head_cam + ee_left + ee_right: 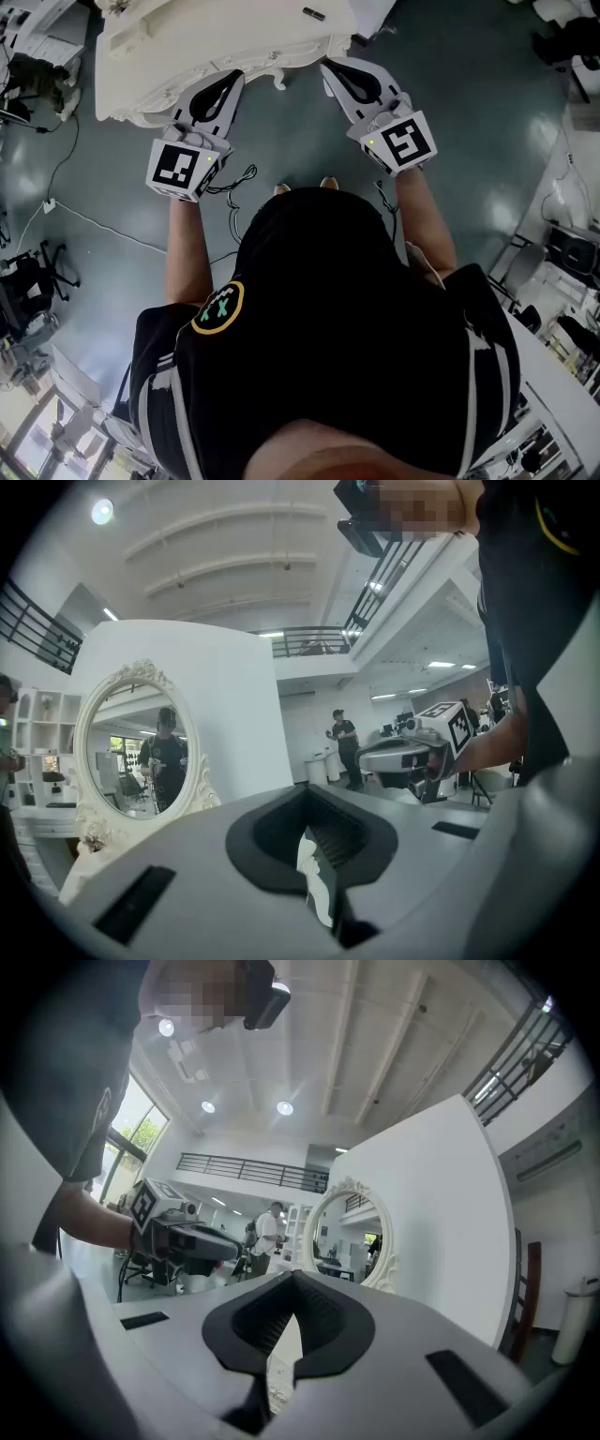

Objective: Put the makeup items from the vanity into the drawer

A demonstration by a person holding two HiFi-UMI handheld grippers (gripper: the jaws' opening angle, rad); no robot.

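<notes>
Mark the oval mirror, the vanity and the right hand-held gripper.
mirror [136,752]: left gripper view, on the glass.
vanity [216,37]: head view, on its white top.
right hand-held gripper [328,67]: head view, at the shut jaw tips.

The person holds both arms forward, elbows bent. The left forearm [187,246] and the right forearm [427,220] are bare and run almost parallel. The left gripper [232,80] and the right gripper [330,67] are side by side, well apart, and both point level. Their tips lean a little toward each other. Each hand sits behind its marker cube, left [178,167] and right [405,141]. The jaws of the left gripper are together. The jaws of the right gripper are together too.
</notes>
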